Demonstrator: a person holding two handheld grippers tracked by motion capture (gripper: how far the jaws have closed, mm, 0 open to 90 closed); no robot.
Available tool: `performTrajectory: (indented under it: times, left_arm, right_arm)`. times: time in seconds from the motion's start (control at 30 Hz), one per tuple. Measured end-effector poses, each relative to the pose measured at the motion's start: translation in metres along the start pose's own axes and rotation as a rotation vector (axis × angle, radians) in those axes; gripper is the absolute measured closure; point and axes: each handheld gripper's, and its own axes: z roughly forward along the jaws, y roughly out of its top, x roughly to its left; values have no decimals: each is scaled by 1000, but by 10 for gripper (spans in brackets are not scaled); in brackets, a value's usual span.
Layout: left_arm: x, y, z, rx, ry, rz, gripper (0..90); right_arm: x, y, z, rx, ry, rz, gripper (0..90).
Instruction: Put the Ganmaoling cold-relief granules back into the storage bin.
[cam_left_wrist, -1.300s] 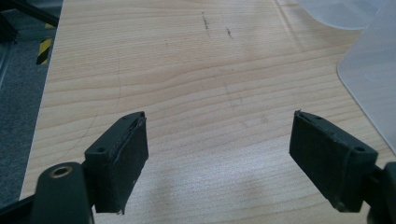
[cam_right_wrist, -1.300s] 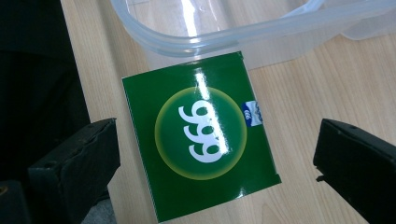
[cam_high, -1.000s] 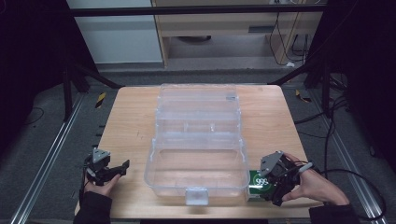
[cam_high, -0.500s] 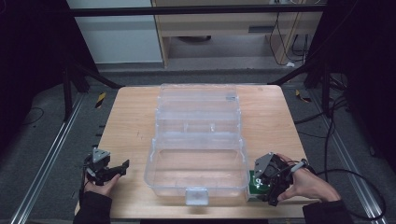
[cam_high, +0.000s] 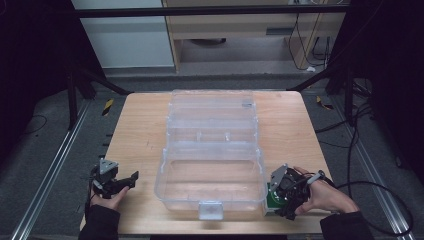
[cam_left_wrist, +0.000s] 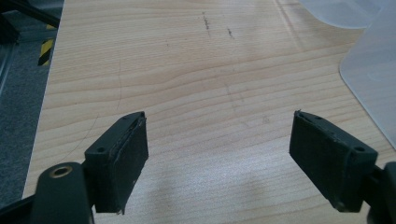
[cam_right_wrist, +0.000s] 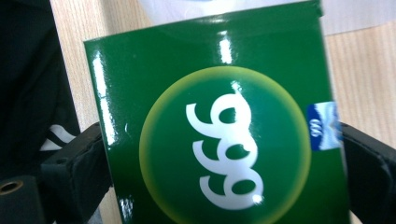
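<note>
A glossy green box (cam_right_wrist: 224, 140) with a yellow-ringed circle and white "999" print lies on the table by the near right corner of the clear plastic case (cam_high: 161, 172). My right gripper (cam_high: 274, 202) points down over the green box (cam_high: 271, 199). Its jaws have just been closing, and in the right gripper view the black pads (cam_right_wrist: 84, 163) touch both side edges of the box. My left gripper (cam_high: 131, 178) rests low at the table's near left, well apart from the case. Its jaws (cam_left_wrist: 219, 154) stand wide open over bare wood.
The clear case stands open in the middle of the wooden table (cam_high: 135, 130), its lid (cam_high: 212, 102) laid back toward the far edge and a latch (cam_high: 210, 210) at the front. Its curved corner (cam_left_wrist: 369, 65) shows ahead of the left gripper. Cables trail off the right side.
The right hand has sunk and shifted left onto the green box, covering more of it. Its jaws have drawn in against the box's sides. The left hand has stayed put.
</note>
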Motion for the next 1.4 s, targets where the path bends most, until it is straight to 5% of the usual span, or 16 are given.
performTrajectory:
  times: [0.73,1.4]
  left_arm:
    - [0,0,0,1,0,1,190]
    - [-1,0,0,4,-1,1,190]
  right_arm:
    - [-2,-7,-6,-11,12,31,158]
    - [9,-22,-58,-79,-55,64,161]
